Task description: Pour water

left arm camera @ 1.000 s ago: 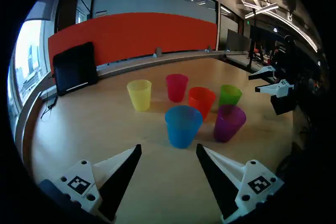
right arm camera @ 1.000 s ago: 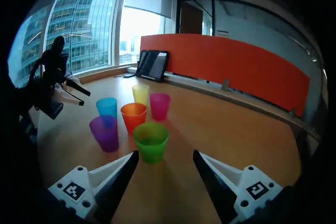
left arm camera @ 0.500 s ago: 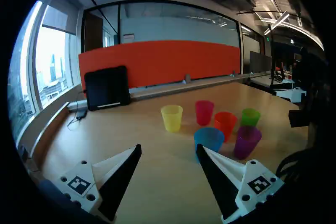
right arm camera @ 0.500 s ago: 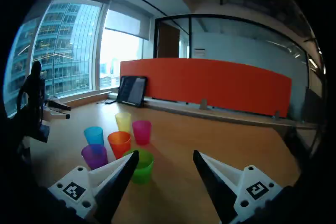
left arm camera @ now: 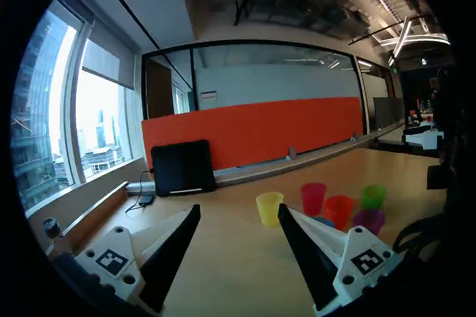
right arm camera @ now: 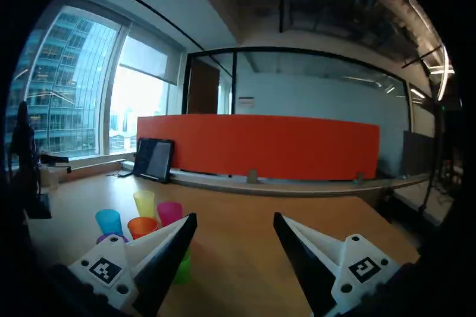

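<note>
Both grippers hang above a pale wooden worktop in a glass-walled office, each with its fingers spread wide and nothing between them. In the left gripper view, the left gripper is level with a cluster of six plastic cups that stand ahead of it and off to its right. The yellow cup is nearest its centre line, just inside the right fingertip. The pink cup, orange cup, green cup and purple cup sit farther right, beyond that finger. The blue cup shows as a sliver over the finger's upper edge. All the cups stand upright, and whether any holds water cannot be told. In the right gripper view, the right gripper has the same cluster ahead and to its left. Blue, yellow and pink are in plain sight. Orange and purple are partly covered by the left finger, and the green one is close against that finger's inner edge. The space straight ahead between the right gripper's fingertips is bare wood. Beyond the cups, a dark tablet leans near the far edge of the worktop in front of a long orange partition. Tall windows lie off to the left of both grippers.
</note>
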`<state>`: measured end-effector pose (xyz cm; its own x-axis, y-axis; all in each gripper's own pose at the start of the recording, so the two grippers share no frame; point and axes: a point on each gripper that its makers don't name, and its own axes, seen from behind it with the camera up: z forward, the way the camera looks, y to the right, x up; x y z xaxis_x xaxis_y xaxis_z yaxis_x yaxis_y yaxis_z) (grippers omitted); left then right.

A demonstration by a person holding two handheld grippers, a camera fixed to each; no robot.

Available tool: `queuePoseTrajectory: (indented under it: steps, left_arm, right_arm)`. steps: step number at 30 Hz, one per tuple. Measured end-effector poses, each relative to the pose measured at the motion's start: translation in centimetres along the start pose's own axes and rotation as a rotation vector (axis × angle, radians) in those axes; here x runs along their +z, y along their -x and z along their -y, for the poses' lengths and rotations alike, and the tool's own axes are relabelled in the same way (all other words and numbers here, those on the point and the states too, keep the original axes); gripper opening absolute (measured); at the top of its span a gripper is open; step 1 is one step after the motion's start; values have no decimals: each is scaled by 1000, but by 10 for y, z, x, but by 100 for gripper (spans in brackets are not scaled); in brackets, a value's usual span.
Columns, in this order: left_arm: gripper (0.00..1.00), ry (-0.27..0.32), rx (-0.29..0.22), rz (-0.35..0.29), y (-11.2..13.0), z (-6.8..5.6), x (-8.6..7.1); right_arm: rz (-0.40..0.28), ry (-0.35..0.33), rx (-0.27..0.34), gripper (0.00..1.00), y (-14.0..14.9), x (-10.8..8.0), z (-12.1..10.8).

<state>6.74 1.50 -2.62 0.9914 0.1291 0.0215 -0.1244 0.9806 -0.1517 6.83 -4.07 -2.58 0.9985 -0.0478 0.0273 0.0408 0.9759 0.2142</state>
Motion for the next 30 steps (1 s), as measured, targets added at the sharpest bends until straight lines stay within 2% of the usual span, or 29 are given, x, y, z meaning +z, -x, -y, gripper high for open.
queuePoseTrajectory:
  steps: [5,11,20,26,30]
  left_arm:
    - [97,-51,-19,-34,-5,8,-1]
    - [97,-101,-30,-50,-4,15,1]
    - [97,-139,-49,-69,-3,20,3]
    - [97,-168,-18,-94,-9,25,4]
    - [97,-182,-7,-104,-6,24,5]
  right_arm:
    - [-54,65,8,100,-8,-3,-9]
    - [-80,159,29,100,-8,-7,-28]
    - [-101,199,8,100,-11,-10,-32]
    - [-105,216,-4,100,-13,-11,-31]
    - [-101,220,-7,100,-11,-10,-29]
